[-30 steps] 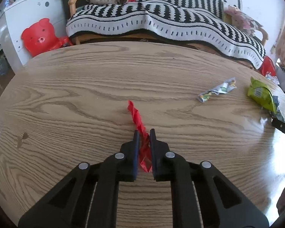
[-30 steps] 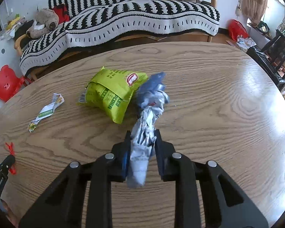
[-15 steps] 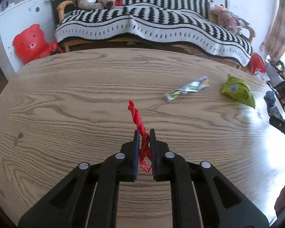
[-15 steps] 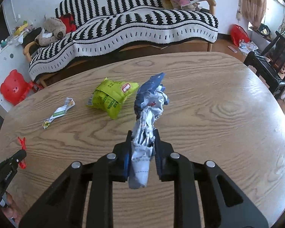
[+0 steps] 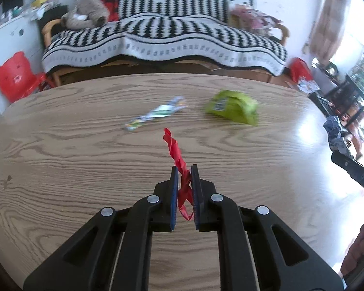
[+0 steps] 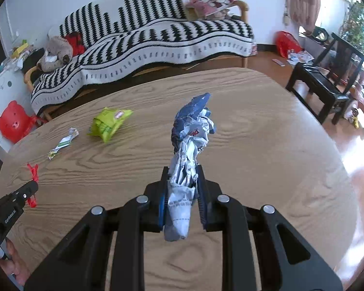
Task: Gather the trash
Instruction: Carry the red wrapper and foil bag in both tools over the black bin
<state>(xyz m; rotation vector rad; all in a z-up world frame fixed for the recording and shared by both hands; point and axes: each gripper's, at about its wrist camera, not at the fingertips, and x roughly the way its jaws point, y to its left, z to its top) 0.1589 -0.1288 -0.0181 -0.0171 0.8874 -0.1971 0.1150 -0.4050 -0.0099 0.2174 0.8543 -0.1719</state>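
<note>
My left gripper (image 5: 184,169) stays closed on the red wrapper (image 5: 176,152), my right gripper (image 6: 183,171) on the crumpled blue-white bag (image 6: 190,135). Both are now higher above the table (image 6: 267,145) than before; the green bag (image 6: 109,123) and small wrapper (image 6: 64,141) lie farther away.

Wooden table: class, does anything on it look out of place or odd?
Yes. A green snack bag and a twisted white wrapper lie loose on the wooden table, litter on an otherwise bare top. A small dark mark blemishes the wood.

Right gripper (image 6: 183,189) clamps crumpled blue-white wrapper (image 6: 190,145) above wooden table (image 6: 267,145); green bag (image 6: 109,123) beyond.
</note>
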